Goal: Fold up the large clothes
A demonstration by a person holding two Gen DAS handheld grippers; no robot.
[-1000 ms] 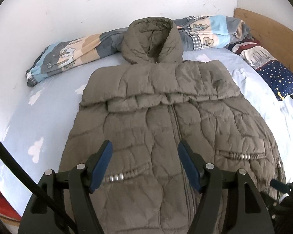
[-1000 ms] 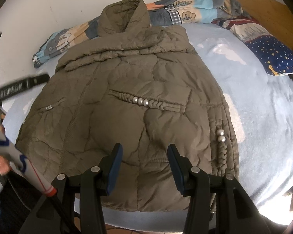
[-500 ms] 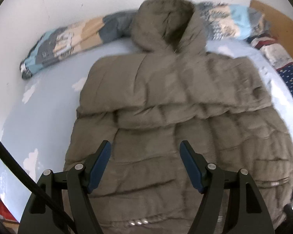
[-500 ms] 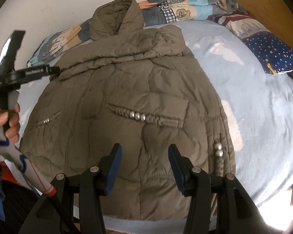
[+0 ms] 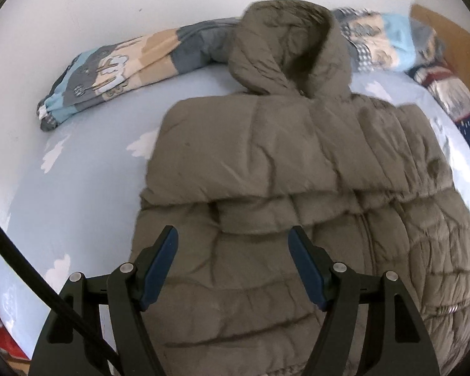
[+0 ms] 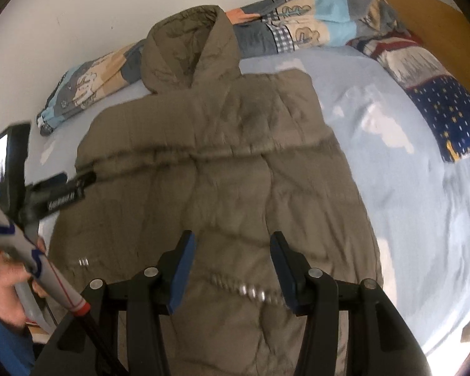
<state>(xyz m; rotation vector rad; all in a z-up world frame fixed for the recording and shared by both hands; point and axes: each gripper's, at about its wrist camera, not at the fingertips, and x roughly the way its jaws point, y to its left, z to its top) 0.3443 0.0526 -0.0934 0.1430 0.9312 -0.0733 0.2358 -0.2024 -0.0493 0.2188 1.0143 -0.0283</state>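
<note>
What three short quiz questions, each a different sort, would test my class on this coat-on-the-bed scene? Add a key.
1. True or false: the coat lies with its sleeves folded across the chest.
2. Where does the hood point? A) toward the wall B) toward the camera
3. Fill in: the left gripper and right gripper both hang over the coat, holding ____.

Key: 1 true; 2 A; 3 nothing.

No legible text anywhere.

Black grippers (image 5: 232, 235), blue-padded jaws, silver screws
</note>
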